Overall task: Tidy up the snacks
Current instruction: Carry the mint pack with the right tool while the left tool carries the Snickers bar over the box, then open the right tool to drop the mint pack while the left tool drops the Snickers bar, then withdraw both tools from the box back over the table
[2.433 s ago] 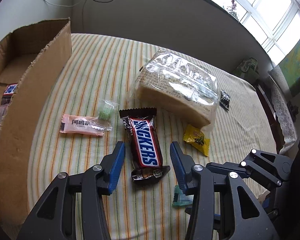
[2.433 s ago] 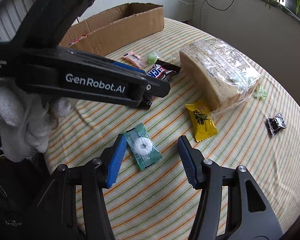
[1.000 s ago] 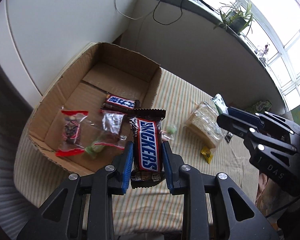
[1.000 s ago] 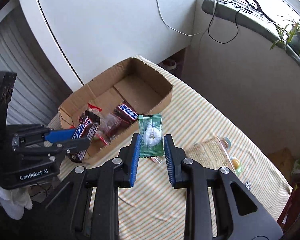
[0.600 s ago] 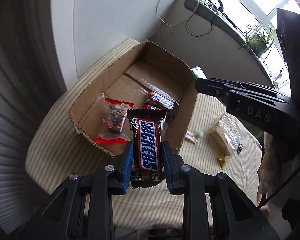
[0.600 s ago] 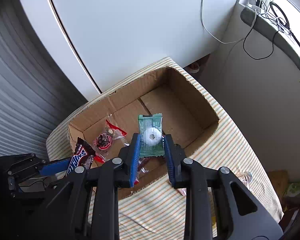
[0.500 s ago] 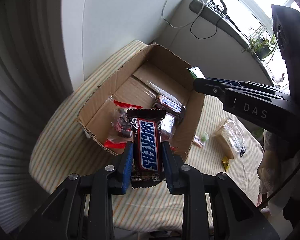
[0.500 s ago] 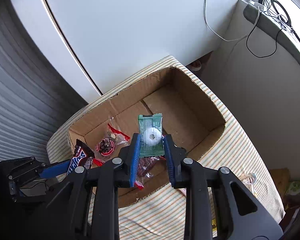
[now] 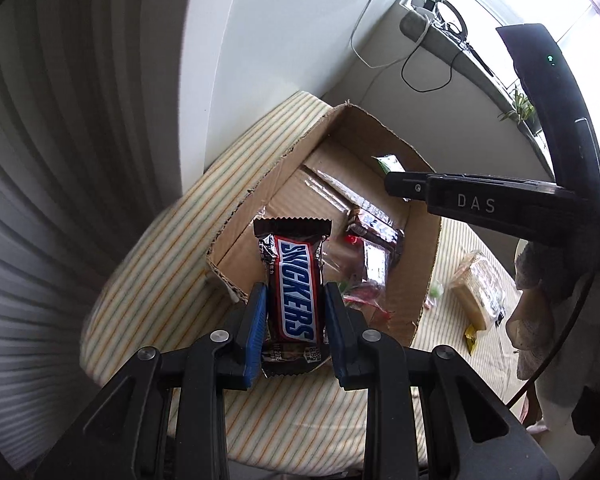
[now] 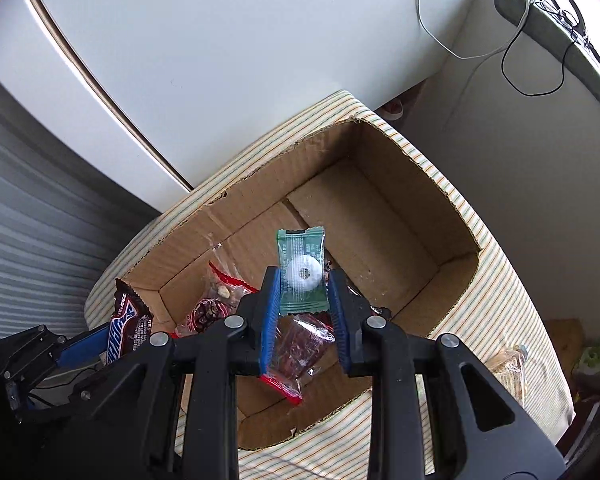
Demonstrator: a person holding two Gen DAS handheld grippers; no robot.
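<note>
Claw on the left is clenching a Snickers bar upright between its blue pads, holding it above the near corner of the cardboard box; against the view of half a second ago, the box is sitting closer under the bar and filling more of the frame. Beyond it, the right claw is gripping a green mint packet by its lower half, and this packet is hanging over the middle of the box interior, whereas before it was showing nearer the box's front wall. Beneath both claws, inside the box, a red-edged clear snack bag and a second Snickers bar are lying on the cardboard floor. Farther off, on the striped table, a wrapped loaf of bread and a small yellow packet are resting well apart from the box. At the back, a windowsill with cables is running along the wall.
</note>
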